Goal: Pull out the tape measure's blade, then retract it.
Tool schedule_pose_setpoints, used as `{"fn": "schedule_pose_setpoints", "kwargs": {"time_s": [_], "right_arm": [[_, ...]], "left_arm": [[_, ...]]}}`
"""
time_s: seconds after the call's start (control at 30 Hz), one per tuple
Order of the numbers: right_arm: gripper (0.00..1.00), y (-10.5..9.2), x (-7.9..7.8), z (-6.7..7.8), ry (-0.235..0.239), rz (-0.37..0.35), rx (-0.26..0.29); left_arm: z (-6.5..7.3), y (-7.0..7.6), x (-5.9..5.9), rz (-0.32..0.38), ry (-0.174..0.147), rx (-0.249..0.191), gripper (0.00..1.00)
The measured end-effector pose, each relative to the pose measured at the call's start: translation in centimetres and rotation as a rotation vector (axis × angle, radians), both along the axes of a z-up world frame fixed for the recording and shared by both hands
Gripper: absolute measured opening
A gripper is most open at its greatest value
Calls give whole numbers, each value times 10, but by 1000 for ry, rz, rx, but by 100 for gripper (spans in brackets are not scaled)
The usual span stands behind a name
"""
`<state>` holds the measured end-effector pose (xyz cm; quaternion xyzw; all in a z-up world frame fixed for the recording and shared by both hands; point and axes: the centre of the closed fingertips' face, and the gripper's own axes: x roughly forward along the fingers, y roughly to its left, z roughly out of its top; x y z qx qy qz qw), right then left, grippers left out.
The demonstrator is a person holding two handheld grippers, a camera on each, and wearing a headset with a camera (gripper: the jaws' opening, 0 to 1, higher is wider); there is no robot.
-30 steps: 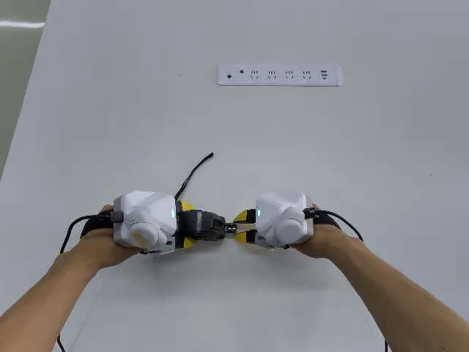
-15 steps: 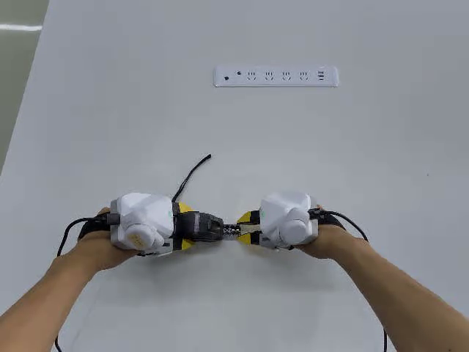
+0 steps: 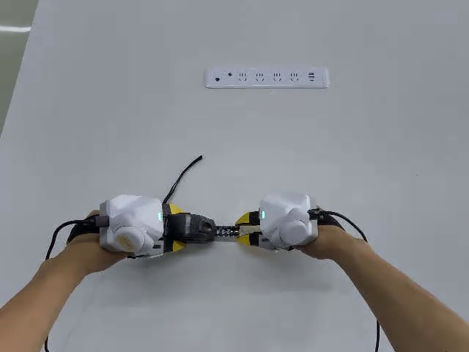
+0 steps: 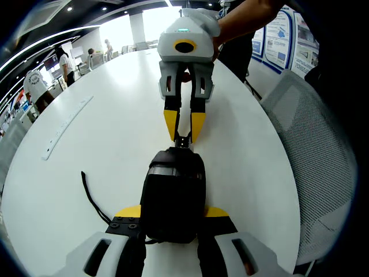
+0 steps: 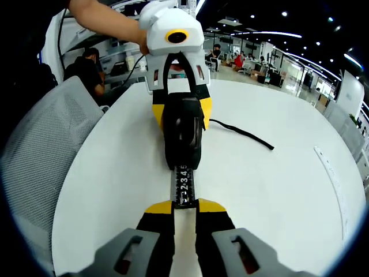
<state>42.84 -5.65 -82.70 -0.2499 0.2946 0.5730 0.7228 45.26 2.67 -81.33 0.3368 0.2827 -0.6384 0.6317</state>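
The left claw (image 3: 178, 228) is clamped on the one black tape measure (image 3: 194, 228) at the near side of the table (image 3: 146, 110). The right claw (image 3: 244, 229) is closed on its blade (image 3: 226, 231), with a short numbered length drawn out between the two. One power strip (image 3: 267, 77) lies far off.

Black tape measure (image 4: 173, 196), perhaps rubber-coated; smooth matt white table (image 3: 352, 147)

The only marking that can be read is on the blade (image 5: 183, 183), where it shows beyond the tape measure (image 5: 183, 131) in the right gripper view: the numerals 2, 3, 4, 5 in a row along its face. Posters (image 4: 286, 32) in the left gripper view carry print too small to read.
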Motion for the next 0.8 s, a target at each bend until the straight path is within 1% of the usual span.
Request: {"fn": "schedule_pose_setpoints", "kwargs": {"time_s": [0.8], "right_arm": [[11,-27,-6,3,-2,7,-20]], "left_arm": [[0,-1,0,2,0,-1,31]]}}
